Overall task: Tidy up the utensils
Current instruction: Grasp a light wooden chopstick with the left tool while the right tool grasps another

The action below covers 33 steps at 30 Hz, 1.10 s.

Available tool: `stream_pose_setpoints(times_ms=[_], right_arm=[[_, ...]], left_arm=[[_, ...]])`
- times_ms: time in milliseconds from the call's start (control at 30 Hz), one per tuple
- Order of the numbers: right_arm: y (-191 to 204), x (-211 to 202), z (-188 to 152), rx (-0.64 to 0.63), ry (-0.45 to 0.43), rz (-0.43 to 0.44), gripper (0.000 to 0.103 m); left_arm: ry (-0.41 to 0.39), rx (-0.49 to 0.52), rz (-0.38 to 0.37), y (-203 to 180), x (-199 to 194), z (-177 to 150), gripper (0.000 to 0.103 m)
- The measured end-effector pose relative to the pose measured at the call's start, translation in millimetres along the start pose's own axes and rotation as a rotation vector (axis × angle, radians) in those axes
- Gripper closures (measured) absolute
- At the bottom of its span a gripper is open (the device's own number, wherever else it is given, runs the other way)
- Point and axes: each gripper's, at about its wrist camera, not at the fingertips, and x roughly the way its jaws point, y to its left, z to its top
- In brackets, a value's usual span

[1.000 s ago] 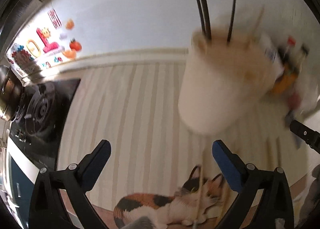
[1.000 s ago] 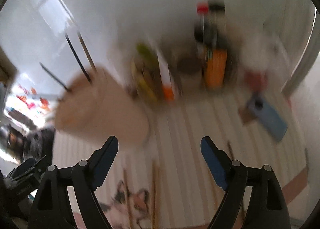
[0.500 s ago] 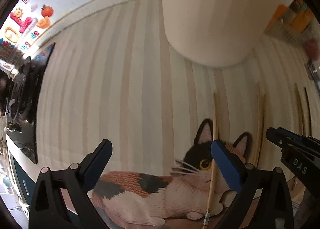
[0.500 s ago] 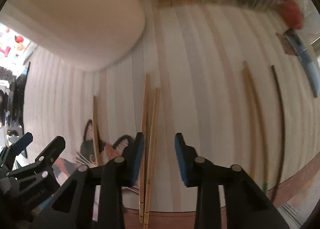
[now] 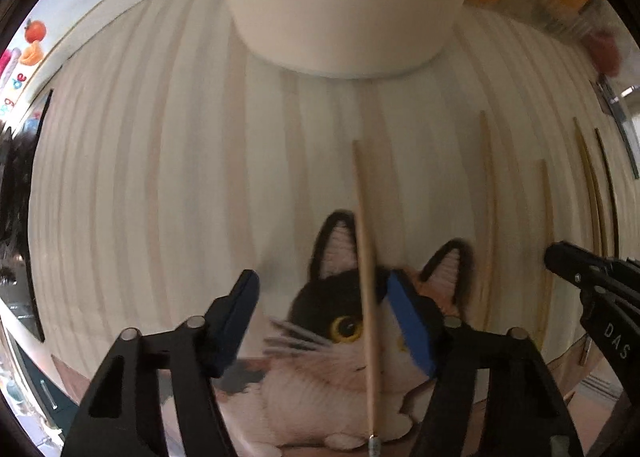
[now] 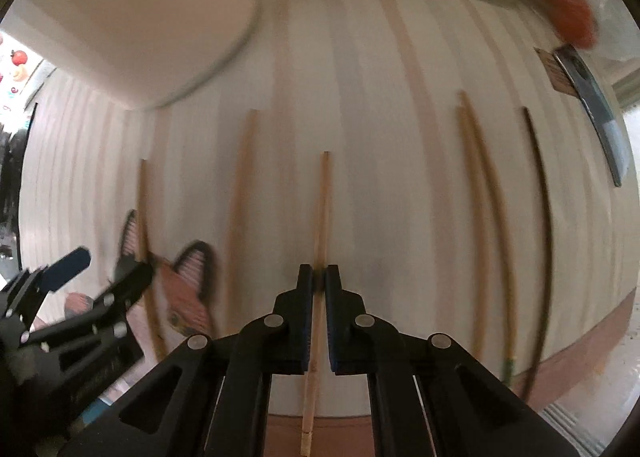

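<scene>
Left wrist view: left tool (image 5: 320,309) closing, jaws not yet pressing the wooden chopstick (image 5: 366,269) that lies between them on the cat-print mat (image 5: 312,389). The white holder (image 5: 344,5) stands beyond it.

Right wrist view: right tool (image 6: 319,281) clamped on another chopstick (image 6: 323,213) lying on the counter (image 6: 380,137). Several chopsticks remain loose; most of the work appears outstanding.

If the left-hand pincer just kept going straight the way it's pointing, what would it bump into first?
Most likely the pale wooden chopstick lying between the closing jaws of the left gripper, or the cat-print striped mat under it. How much gap remains is unclear.
</scene>
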Motion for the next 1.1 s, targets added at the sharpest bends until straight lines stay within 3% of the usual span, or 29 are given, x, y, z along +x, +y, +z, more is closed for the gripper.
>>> stream_pose_setpoints(times_ms=[67,100,133,367,467,600,767,900,967,1033,1100], right_arm=[[-10,-1,-2,0.004,0.009,-0.009,0.097],[-14,-1,-3,0.008,0.013,-0.001,0.097],[-17,-1,-4,0.007,0.017,0.005,0.097],[-6,-5,7,-0.091,0.01,-0.025,0.097],[1,-3,13,-0.122,0.035,-0.032,0.096],[-9,0,27,-0.086,0.098,0.013,0.089],[-11,-4,34,-0.115,0.117,0.01,0.086],[1,-3,39,-0.109,0.119,-0.037,0.088],[13,-2,37,-0.097,0.103,-0.074,0.095],[24,-1,29,-0.059,0.089,-0.074,0.095],[25,-3,30,-0.046,0.085,-0.073,0.095]], left_arm=[[-0.003,0.007,-0.031,-4,-2,2,0.068],[-0.005,0.014,-0.03,-7,-4,2,0.088],[-0.004,0.023,-0.017,-8,-4,2,0.097],[0.028,-0.072,-0.027,30,-2,10,0.099],[0.06,-0.109,-0.066,44,-1,14,0.098],[0.113,-0.122,-0.142,57,3,14,0.088],[0.114,-0.079,-0.112,48,3,11,0.088],[0.115,-0.12,-0.075,45,4,14,0.098],[0.115,-0.171,-0.092,50,4,11,0.098],[0.121,-0.21,-0.109,56,4,12,0.098],[0.122,-0.187,-0.099,54,4,13,0.098]])
